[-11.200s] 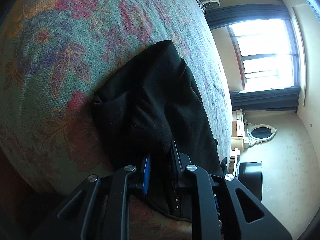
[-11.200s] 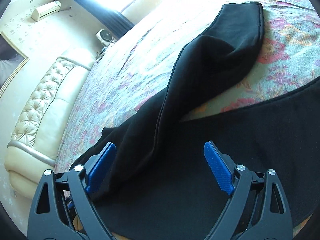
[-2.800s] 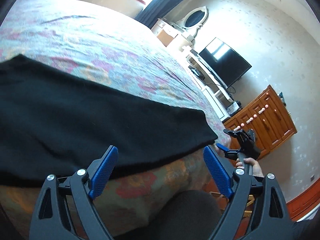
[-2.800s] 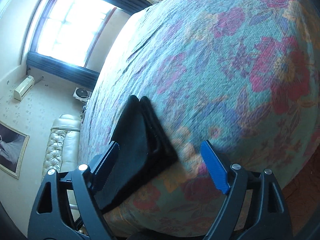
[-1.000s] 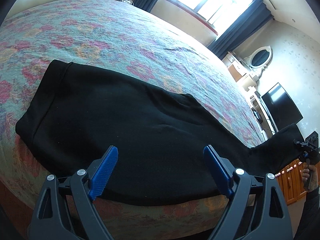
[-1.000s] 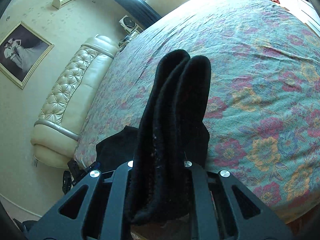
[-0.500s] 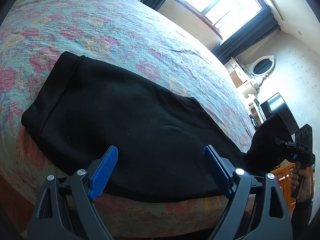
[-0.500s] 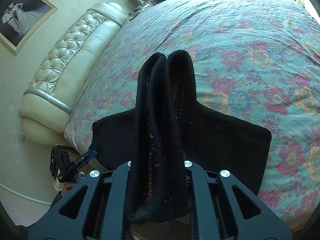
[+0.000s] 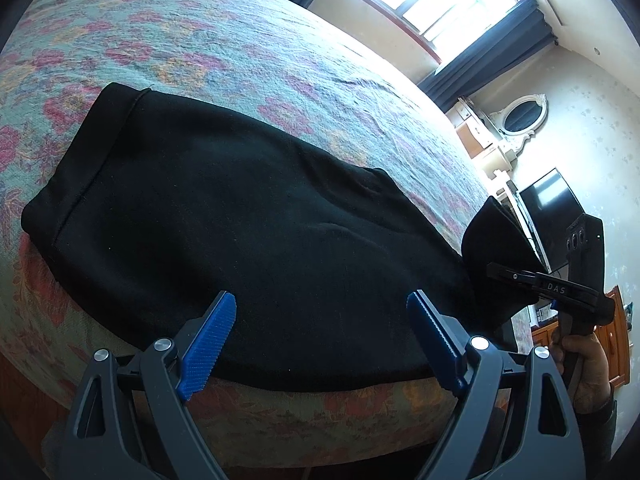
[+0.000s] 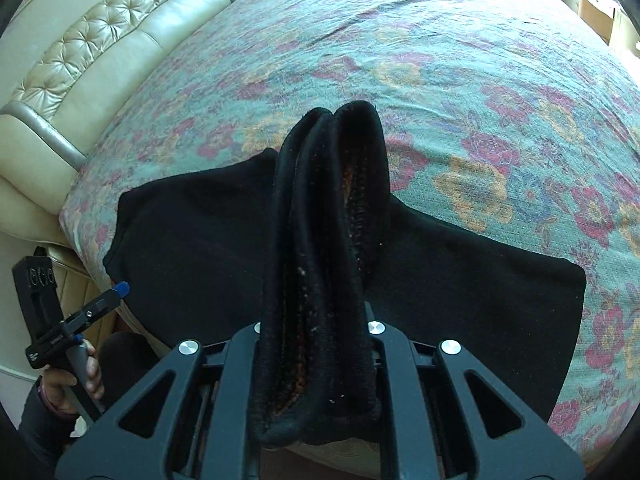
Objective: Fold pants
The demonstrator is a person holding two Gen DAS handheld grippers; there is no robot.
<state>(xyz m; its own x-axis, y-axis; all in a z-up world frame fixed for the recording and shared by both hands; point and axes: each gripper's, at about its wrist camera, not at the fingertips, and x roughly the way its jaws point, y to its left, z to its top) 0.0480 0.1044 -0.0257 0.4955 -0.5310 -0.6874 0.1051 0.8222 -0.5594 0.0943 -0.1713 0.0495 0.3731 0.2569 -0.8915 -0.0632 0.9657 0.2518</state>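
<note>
Right claw [image 10: 316, 360] now lower, clamping pants' [image 9: 240, 220] bunched end over bedspread [image 10: 460, 80]; left claw [image 9: 320, 332] wide, empty.

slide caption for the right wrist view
Right hand-held gripper clamps the black pants' bunched leg ends above the floral bedspread.

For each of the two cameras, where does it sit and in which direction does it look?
Left wrist: sits on the left gripper, jaws open, looking down over the black pants on the bed; the person's right hand shows.
Right wrist: sits on the right gripper, jaws shut on the bunched pants end, facing the headboard; the left hand shows.
Shared: pants, bed, each other's gripper.
</note>
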